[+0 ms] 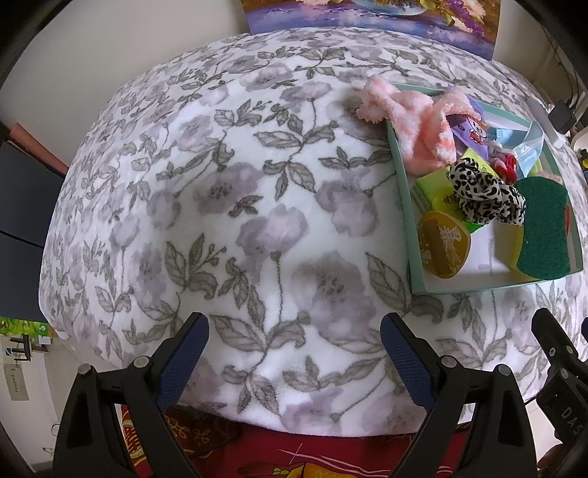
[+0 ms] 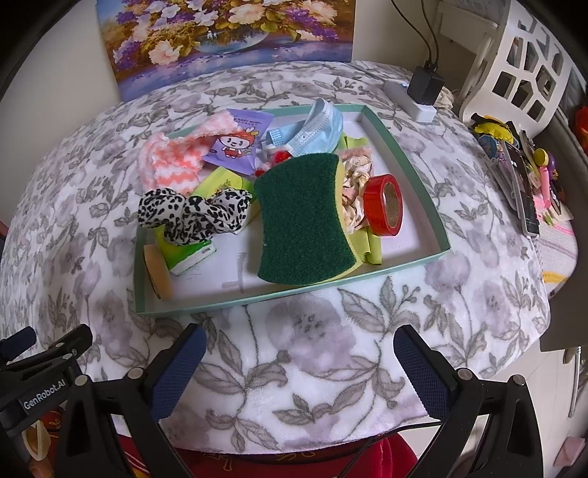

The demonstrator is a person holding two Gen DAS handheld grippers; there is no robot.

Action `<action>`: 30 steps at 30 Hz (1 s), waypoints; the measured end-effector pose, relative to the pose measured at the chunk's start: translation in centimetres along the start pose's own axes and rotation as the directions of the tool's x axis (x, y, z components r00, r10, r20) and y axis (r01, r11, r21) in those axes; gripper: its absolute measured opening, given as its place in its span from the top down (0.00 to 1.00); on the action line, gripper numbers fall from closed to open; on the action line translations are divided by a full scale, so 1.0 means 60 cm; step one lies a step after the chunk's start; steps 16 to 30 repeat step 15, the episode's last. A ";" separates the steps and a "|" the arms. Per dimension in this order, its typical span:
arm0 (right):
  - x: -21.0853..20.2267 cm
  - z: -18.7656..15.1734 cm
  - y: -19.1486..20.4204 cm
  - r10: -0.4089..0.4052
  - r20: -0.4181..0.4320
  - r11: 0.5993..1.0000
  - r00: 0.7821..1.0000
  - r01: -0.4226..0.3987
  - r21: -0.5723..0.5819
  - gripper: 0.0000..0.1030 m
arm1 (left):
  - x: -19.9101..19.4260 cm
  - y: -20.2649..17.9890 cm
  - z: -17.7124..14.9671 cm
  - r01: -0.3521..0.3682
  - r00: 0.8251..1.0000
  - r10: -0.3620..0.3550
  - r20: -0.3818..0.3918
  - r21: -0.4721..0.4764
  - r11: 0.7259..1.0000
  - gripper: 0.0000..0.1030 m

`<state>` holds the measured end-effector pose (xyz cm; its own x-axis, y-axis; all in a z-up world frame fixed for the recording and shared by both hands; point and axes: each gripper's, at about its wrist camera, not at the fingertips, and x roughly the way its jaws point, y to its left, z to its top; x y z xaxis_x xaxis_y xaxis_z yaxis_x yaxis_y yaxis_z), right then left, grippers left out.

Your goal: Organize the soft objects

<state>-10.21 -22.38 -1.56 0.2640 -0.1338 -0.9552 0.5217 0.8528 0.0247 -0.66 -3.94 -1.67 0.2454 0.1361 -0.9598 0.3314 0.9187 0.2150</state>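
Right wrist: tray (image 2: 419, 176) beyond right gripper's (image 2: 299, 358) spread jaws.

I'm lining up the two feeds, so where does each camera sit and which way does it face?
Left wrist: on the left gripper, facing bare floral blanket; teal tray far right; the other gripper's edge shows lower right.
Right wrist: on the right gripper, facing the tray squarely; the other gripper's edge shows lower left.
Shared: tray, green sponge, leopard scrunchie, painting.
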 end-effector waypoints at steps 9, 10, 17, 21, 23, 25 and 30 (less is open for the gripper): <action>0.000 0.001 -0.002 0.009 -0.002 1.000 1.000 -0.009 0.011 0.00 | 0.000 0.000 0.000 -0.004 1.000 0.004 0.004 -0.001 1.000 0.08; 0.000 0.001 -0.003 0.011 -0.002 1.000 1.000 -0.011 0.012 0.00 | -0.001 0.000 0.000 -0.005 1.000 0.005 0.009 -0.001 1.000 0.08; 0.000 0.002 -0.004 0.012 -0.004 1.000 1.000 -0.012 0.016 0.00 | -0.002 -0.001 0.002 -0.010 1.000 0.010 0.009 -0.004 1.000 0.08; 0.000 0.002 -0.004 0.012 -0.004 1.000 1.000 -0.012 0.016 0.00 | -0.002 -0.001 0.002 -0.010 1.000 0.010 0.009 -0.004 1.000 0.08; 0.000 0.002 -0.004 0.012 -0.004 1.000 1.000 -0.012 0.016 0.00 | -0.002 -0.001 0.002 -0.010 1.000 0.010 0.009 -0.004 1.000 0.08; 0.000 0.002 -0.004 0.012 -0.004 1.000 1.000 -0.012 0.016 0.00 | -0.002 -0.001 0.002 -0.010 1.000 0.010 0.009 -0.004 1.000 0.08; 0.000 0.002 -0.004 0.012 -0.004 1.000 1.000 -0.012 0.016 0.00 | -0.002 -0.001 0.002 -0.010 1.000 0.010 0.009 -0.004 1.000 0.08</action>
